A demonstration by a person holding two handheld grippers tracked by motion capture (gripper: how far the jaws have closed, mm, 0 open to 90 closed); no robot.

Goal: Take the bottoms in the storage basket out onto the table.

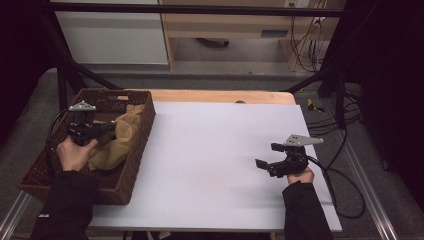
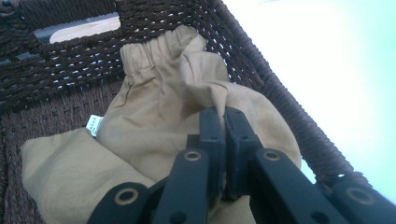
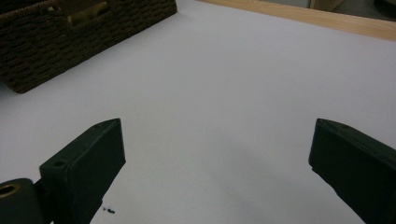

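Left hand-held gripper (image 2: 224,116) down inside the wicker basket (image 1: 135,165), jaws pinched together on a fold of the tan cloth (image 2: 154,121). Looks like a bunched ridge of fabric caught right at the tips, which makes sense: soft stuff lying slack, so grabbing a raised wrinkle beats trying to scoop a flat bit off the basket floor. Gathered, elastic-looking hem pressed up against the far basket wall, small white label poking out on one side, so probably some garment or pouch, hard to say which.

From the high view, same story: left hand-held gripper (image 1: 102,131) over the basket at the left edge of the counter (image 1: 225,150), cloth (image 1: 120,142) heaped in the basket, part of it riding up against the wall nearest the white sheet. Guessing a lift-out onto the open surface next, since the grip sits high on the pile rather than deep under it.

Right hand-held gripper (image 1: 267,157) parked well apart on the right side of the counter, jaws spread wide with nothing between them. Right gripper view confirms: two black jaws far apart, bare white surface ahead, basket (image 3: 70,42) off in the far corner. Probably waiting, pointed toward the basket, ready to take a second corner once the fabric comes out.

Possible snag: only a small pinch held, so the cloth could slip or drag on the weave.
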